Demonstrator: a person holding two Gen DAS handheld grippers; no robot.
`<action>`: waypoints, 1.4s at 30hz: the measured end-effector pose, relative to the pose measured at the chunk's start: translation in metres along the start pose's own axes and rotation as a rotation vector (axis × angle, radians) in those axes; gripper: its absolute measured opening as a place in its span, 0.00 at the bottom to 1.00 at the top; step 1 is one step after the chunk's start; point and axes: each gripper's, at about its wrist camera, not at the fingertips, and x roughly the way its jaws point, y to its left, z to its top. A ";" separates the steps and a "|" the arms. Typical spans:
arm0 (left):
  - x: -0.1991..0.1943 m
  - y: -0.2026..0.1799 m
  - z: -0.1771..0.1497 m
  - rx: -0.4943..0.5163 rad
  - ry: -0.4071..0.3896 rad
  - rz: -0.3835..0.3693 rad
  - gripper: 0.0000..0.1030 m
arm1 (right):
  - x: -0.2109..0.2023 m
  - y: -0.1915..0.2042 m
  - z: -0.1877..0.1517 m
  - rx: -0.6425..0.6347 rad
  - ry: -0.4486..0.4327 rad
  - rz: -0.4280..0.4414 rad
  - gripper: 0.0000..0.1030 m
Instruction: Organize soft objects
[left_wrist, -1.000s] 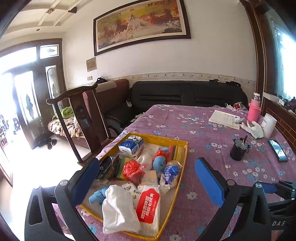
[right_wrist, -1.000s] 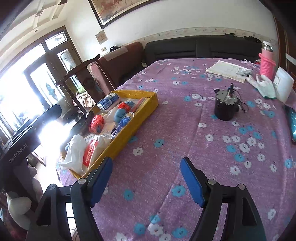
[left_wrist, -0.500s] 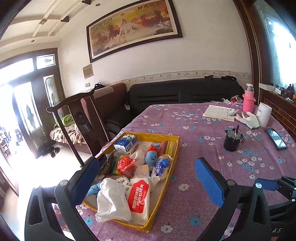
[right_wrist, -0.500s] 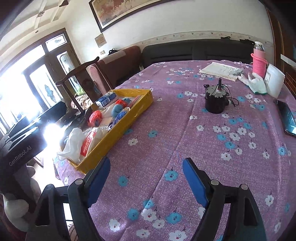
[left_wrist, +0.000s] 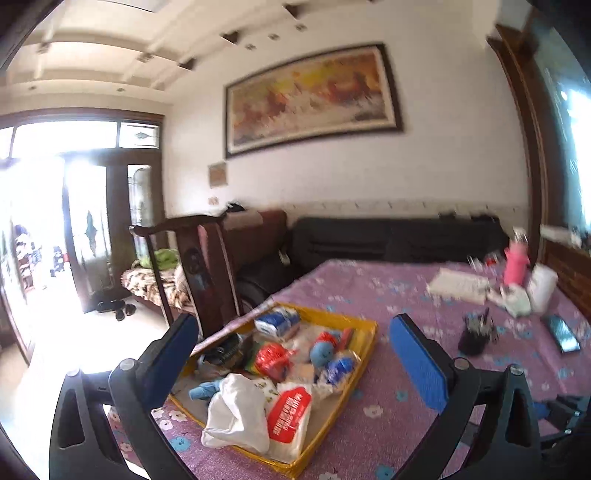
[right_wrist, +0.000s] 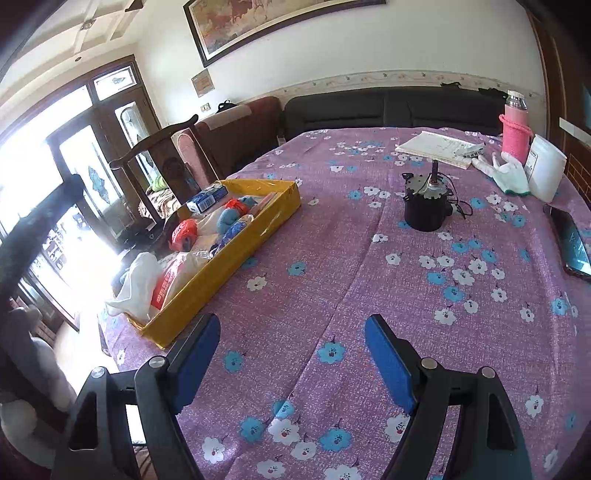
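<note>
Left wrist view: one worktop (left_wrist: 424, 369), one yellow tray (left_wrist: 364, 354) at six o'clock holding one white bag (left_wrist: 236, 413) and one red-labelled pack (left_wrist: 290, 410). Left gripper (left_wrist: 291, 358) and right gripper (right_wrist: 291, 350): jaws spread, empty. View now tilted higher, blurred.

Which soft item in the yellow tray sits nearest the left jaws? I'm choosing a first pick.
The white cloth bundle, at the yellow tray's near end beside the red-labelled packet; the others lie farther back.

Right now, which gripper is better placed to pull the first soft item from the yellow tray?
Left. The left gripper is open, facing the yellow tray; the right gripper faces bare tablecloth.
</note>
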 end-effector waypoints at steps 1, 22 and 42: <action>0.001 0.000 -0.001 -0.002 -0.001 0.014 1.00 | 0.001 0.001 0.000 -0.004 0.000 -0.002 0.83; 0.078 0.032 -0.043 -0.050 0.420 -0.033 1.00 | 0.041 0.058 0.000 -0.124 0.060 -0.041 0.84; 0.097 0.069 -0.061 -0.125 0.501 -0.013 1.00 | 0.069 0.106 0.004 -0.216 0.097 -0.055 0.86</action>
